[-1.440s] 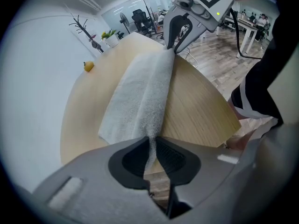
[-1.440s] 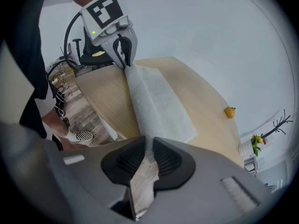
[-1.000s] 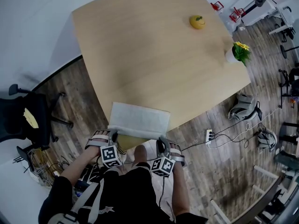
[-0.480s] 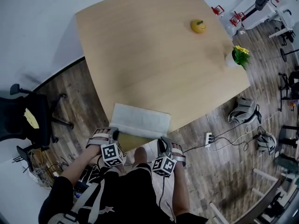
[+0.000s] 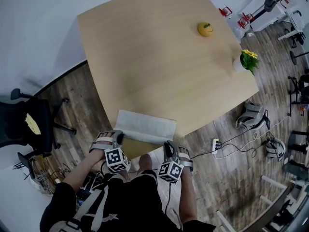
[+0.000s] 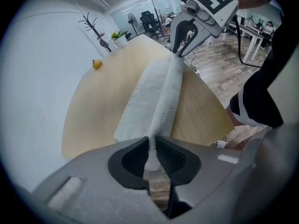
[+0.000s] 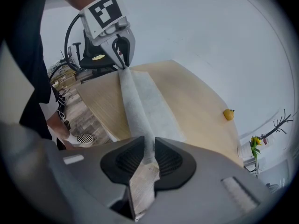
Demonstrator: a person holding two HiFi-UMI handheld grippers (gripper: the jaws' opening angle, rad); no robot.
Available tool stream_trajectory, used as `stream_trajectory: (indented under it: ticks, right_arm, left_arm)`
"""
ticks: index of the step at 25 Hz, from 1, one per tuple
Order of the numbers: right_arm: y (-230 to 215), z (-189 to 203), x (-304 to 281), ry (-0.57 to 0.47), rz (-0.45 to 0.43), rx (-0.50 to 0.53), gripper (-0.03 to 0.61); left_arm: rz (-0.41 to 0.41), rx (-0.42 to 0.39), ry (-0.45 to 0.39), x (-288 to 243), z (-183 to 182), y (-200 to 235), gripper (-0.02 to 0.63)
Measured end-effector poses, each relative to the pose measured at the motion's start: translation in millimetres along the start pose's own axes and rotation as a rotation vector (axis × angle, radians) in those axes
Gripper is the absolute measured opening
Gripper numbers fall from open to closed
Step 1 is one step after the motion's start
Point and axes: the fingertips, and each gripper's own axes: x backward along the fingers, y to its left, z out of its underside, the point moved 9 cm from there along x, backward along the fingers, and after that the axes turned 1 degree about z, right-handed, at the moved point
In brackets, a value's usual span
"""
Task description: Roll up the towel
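Gripping the towel by its near corners with the left gripper and right gripper, both just eased slightly wider, cloth pinched between. Holding that edge raised and taut at the counter's near side, presumably for an even first roll.

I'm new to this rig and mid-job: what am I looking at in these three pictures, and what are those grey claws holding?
There is no robot here: a person holds a two-jaw gripper in each hand. The head view looks down from the person's head onto a wooden table. The other two views ride on the grippers and look along their jaws. The left gripper and right gripper each pinch one end of the near edge of the towel, holding it raised. Both jaws have just eased open a little, with the towel between them. Farther off on the table are a yellow fruit and a potted plant.
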Motion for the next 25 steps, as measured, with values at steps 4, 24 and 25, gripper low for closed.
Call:
stream_trajectory:
  ticks: [4,24,25]
  right_arm:
    - [-5.3,-3.0,-3.3,-0.003,0.006,-0.002,0.081]
    - [-33.7,-10.5,-27.1,-0.01,-0.003,-0.018,0.075]
    - [-33.4,-10.3,-28.1,-0.011,-0.005,-0.017,0.072]
  left_arm:
    - [-0.004,0.001,-0.001,-1.6,-0.1,5.6,0.064]
    - [-0.017,0.029,0.01,-19.8,-7.1,38.8,0.063]
    - [-0.019,0.026,0.011,-21.0,-6.8,38.0,0.063]
